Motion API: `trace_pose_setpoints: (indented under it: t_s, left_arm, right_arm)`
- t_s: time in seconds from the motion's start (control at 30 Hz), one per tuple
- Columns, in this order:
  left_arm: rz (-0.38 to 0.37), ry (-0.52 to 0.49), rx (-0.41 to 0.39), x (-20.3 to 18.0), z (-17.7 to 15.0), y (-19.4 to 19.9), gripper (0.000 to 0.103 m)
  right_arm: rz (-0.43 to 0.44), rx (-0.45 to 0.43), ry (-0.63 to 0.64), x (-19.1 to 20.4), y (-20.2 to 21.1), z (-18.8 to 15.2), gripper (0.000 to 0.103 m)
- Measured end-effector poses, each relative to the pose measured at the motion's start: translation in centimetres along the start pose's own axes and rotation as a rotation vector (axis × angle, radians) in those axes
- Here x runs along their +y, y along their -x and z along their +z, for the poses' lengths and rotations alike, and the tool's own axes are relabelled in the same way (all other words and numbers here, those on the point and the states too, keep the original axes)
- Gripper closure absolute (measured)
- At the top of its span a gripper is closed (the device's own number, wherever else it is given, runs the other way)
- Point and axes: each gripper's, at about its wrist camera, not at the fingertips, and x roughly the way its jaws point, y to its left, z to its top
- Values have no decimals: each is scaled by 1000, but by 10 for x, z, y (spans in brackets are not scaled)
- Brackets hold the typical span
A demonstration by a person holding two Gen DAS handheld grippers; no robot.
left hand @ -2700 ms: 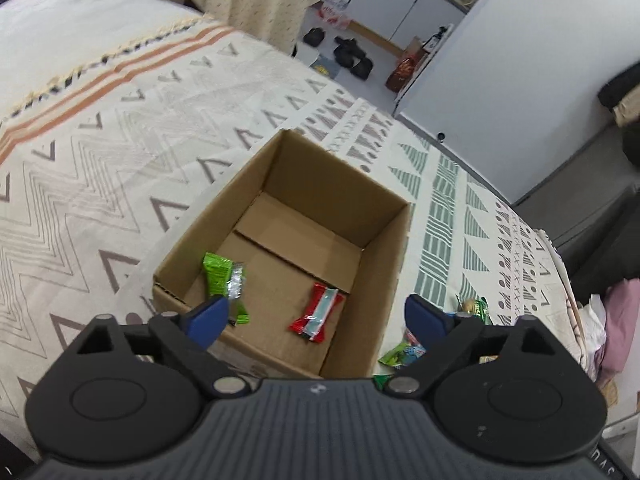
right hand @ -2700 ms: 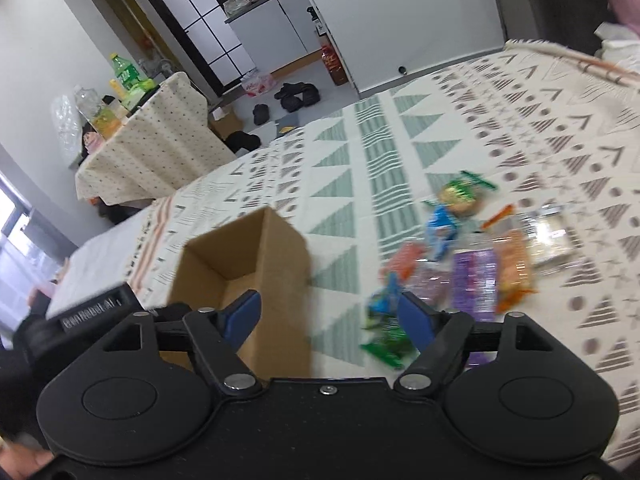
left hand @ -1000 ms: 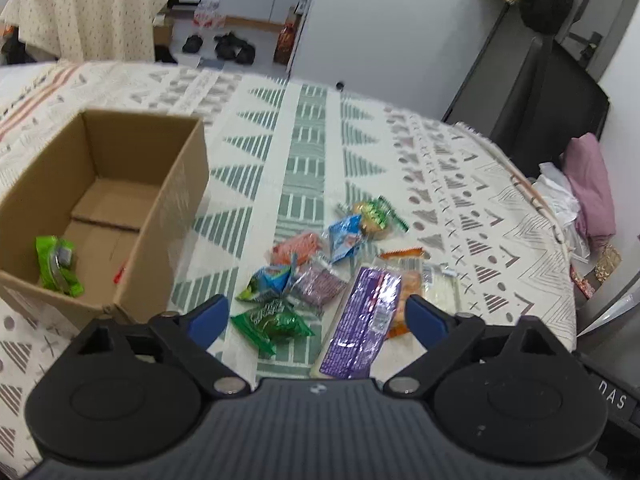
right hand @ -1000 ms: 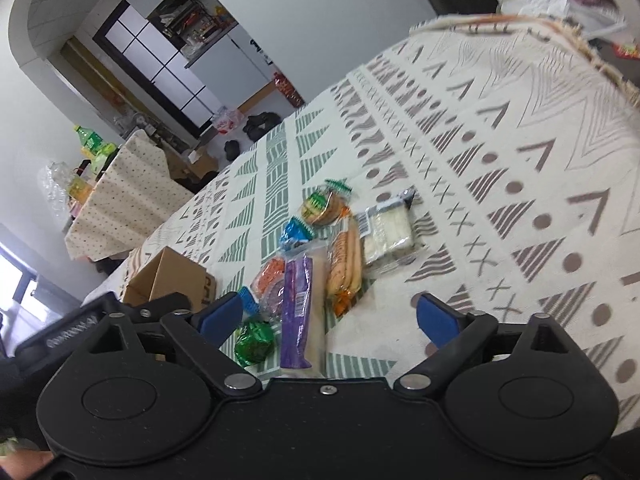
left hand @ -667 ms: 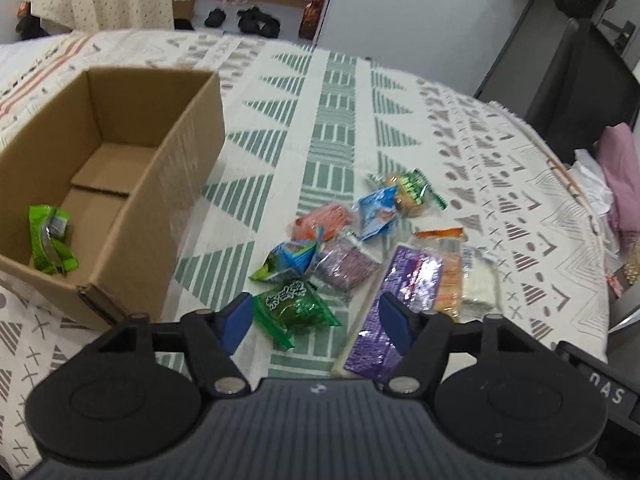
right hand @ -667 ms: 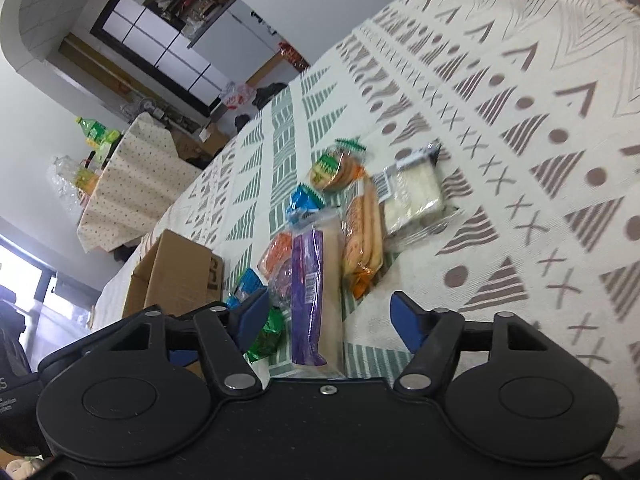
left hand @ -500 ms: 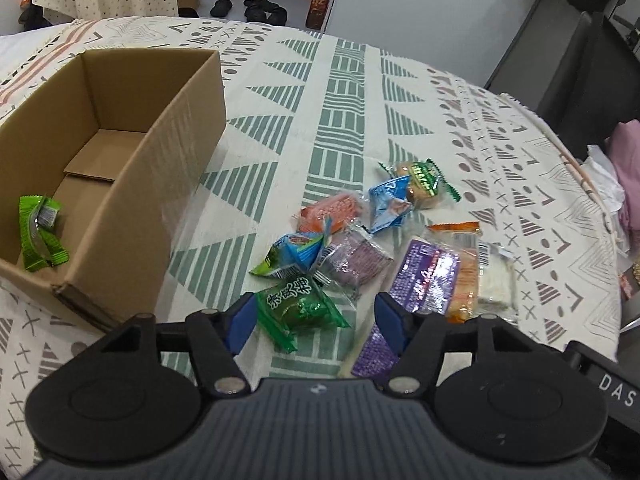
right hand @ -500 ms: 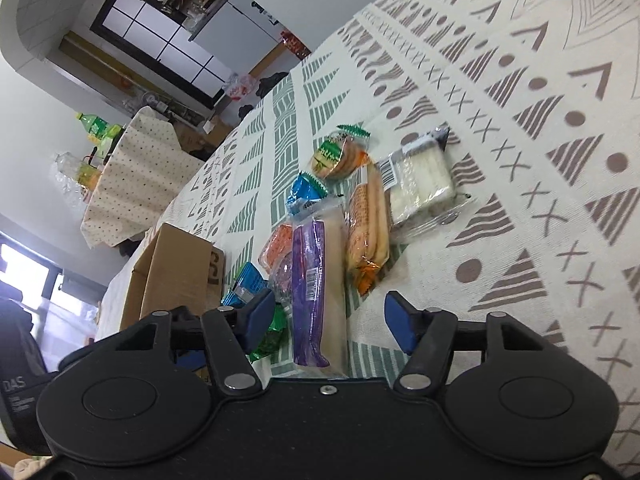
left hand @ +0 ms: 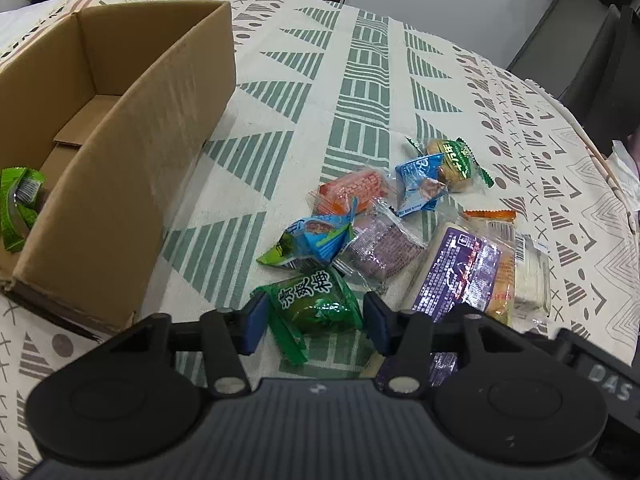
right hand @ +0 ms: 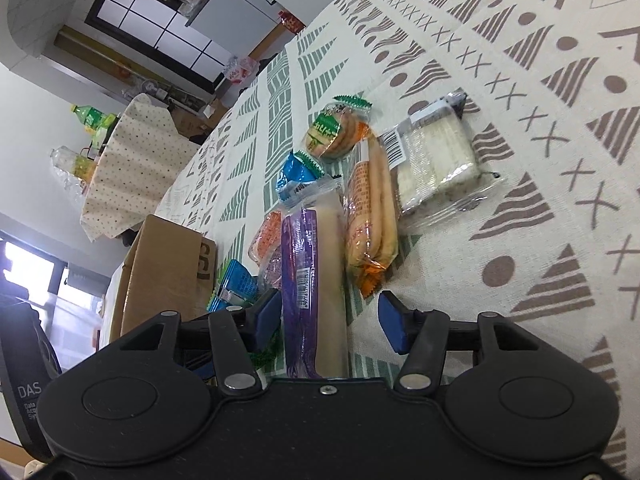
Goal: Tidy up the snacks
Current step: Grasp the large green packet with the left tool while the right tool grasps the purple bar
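The purple packet (left hand: 456,272) runs under the left gripper (left hand: 314,322), its near end probably hidden.

Both hand-held grippers are lower and nearer to the snacks than before. The left hand-held gripper (left hand: 312,322), earlier over the cardboard box (left hand: 120,184), now has the green candy packet (left hand: 316,304) between its closing jaws. The right hand-held gripper (right hand: 330,320) is closing around the long purple packet (right hand: 308,280).

Cardboard box (left hand: 120,152) left — loose snacks (left hand: 384,240) right of it, on tablecloth (left hand: 360,80)
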Motion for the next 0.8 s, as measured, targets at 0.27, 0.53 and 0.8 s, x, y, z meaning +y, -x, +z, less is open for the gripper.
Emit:
trace_pose_setpoints:
  t_s: [0.27,0.53,0.8]
  left_arm:
    - [-16,12,-12,2,-1,10,64]
    - [-43,1,-43,0,-1,29,64]
    - [-72,-36,-102,-3,1,56,64]
  right_arm:
    - [-6,16,28,6,-9,-3,58]
    - [-8,34,88,18,-8,-11,77]
    - [27,-31,43,26,22,-10,78]
